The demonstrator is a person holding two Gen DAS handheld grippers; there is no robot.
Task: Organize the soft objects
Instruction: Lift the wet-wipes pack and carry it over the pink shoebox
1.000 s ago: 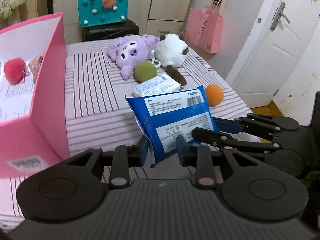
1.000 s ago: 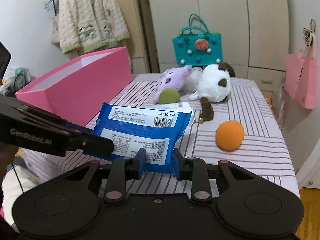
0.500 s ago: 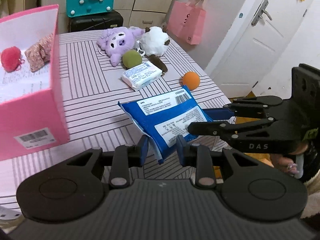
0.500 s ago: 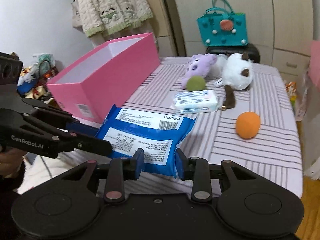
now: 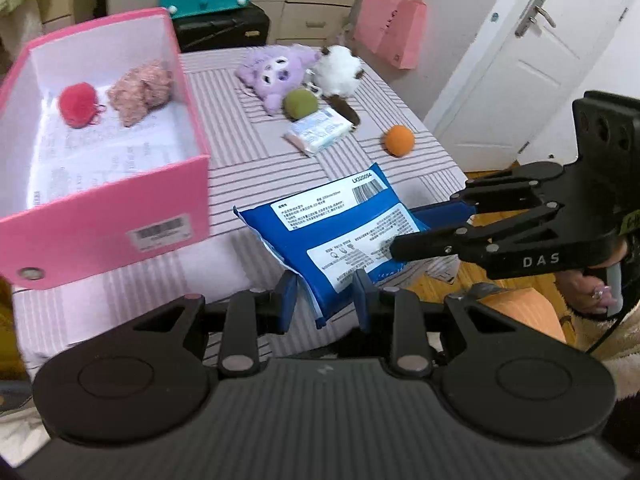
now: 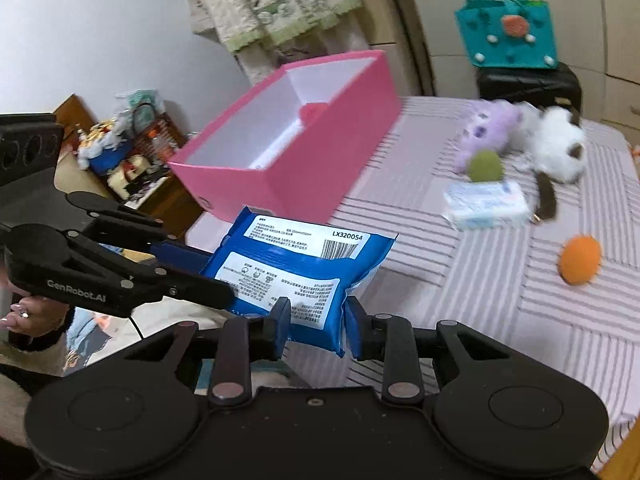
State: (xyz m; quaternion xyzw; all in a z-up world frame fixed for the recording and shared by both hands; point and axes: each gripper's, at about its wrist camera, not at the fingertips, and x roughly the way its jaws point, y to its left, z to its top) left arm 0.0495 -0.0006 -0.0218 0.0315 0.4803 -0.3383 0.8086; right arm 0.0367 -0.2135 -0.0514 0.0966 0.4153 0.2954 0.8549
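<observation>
We have the blue wipes pack (image 5: pixel 340 236) lifted between both tools, clear of the striped table (image 5: pixel 248 152), just right of the pink box (image 5: pixel 104 216). Our left tool (image 5: pixel 325 300) is clamped on its near corner; our right tool (image 6: pixel 314 322) grips the opposite end, jaws closing on it. We judge this the carry step: next, swing left over the box rim and lower it beside the red pompom (image 5: pixel 78 105).
</observation>
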